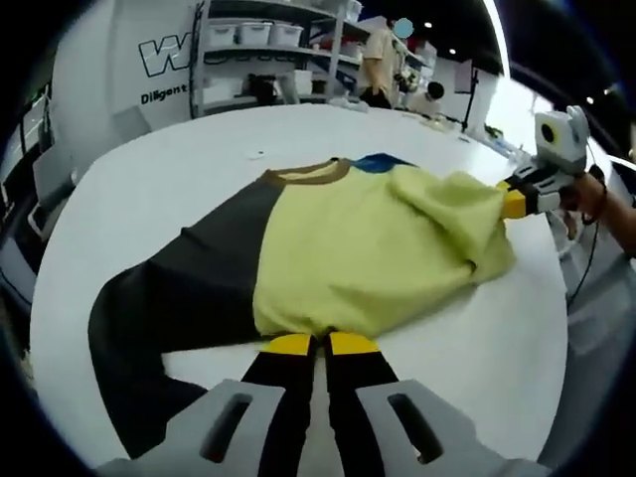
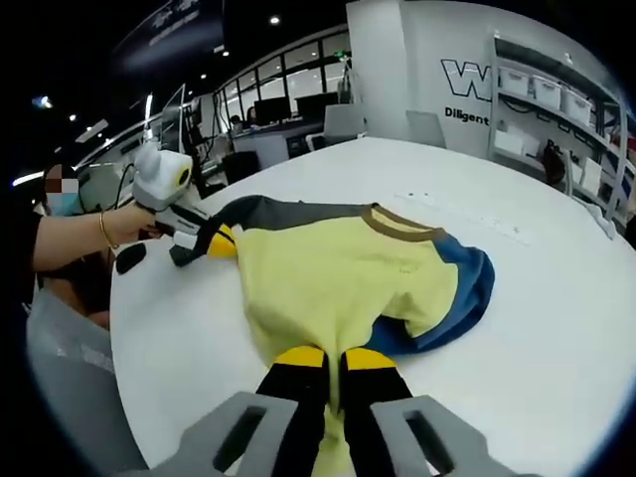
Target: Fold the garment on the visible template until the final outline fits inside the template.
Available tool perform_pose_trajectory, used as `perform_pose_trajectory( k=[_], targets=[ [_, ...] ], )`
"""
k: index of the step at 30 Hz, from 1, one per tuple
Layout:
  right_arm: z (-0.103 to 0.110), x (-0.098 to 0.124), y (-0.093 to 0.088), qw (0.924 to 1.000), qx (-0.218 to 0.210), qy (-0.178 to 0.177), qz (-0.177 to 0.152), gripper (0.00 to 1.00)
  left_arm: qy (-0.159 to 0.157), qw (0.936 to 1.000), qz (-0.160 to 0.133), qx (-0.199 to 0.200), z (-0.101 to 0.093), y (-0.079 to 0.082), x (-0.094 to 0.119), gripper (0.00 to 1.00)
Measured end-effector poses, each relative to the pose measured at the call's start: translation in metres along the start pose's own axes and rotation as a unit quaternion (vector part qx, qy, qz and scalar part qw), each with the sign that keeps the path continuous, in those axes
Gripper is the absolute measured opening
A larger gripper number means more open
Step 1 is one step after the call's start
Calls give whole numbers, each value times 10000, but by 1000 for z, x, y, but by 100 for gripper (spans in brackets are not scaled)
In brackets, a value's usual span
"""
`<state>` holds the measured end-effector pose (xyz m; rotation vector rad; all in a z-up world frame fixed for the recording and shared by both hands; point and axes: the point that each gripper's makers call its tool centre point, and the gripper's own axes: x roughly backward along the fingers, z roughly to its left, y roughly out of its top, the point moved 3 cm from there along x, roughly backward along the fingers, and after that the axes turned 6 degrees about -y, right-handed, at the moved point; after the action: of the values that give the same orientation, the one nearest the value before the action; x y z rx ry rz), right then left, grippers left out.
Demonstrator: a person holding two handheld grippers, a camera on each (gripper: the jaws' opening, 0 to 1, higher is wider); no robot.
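Gripping garment [image 1: 368, 248] edges, both grippers [image 1: 319, 345] [image 2: 334, 359], white table [image 1: 179, 169].

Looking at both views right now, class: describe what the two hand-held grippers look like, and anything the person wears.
Each gripper has black jaws with yellow tips rising from light grey mounts with slots. The left gripper and right gripper match. Seen from outside, each carries a white box housing; a dark cable hangs by the hand. The other hand wears a thin bracelet and a dark sleeve.

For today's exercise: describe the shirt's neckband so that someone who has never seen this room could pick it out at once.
Start at the white table, where a yellow, dark grey and blue shirt lies, pinched by both grippers. On the shirt's far edge sits the neckband, a narrow curved strip. It alone is olive-brown, set between the yellow and dark grey panels.
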<state>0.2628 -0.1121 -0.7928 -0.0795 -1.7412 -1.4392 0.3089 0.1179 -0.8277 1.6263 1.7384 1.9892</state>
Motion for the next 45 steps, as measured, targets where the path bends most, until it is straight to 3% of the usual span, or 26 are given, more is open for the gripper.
perform_pose_trajectory(
  k=[7,11,16,21,27,32,37,45],
  targets=[
    [-4,6,10,9999,61,-49,-115,0,9,9985,-523,144,1,25,16,0],
    [-8,9,20,9997,38,-48,-218,0,16,9980,-610,140,5,34,21,0],
    [-15,11,44,9987,-82,-31,-497,0,10,9976,-685,52,8,54,21,0],
    [-38,9,77,9926,-586,-377,-992,0,240,9962,-832,129,27,79,20,0],
    [-66,-8,97,9920,-534,-607,-968,0,314,9961,-803,193,47,99,8,0],
    [-86,-25,95,9924,-620,-758,-746,0,396,9951,-820,384,63,107,-5,0],
    [-99,-36,88,9925,-696,-803,-608,0,483,9956,-715,358,66,109,-19,0],
    [-115,-51,68,9926,-698,-948,-296,0,636,9951,-627,420,82,107,-42,0]
  ],
)
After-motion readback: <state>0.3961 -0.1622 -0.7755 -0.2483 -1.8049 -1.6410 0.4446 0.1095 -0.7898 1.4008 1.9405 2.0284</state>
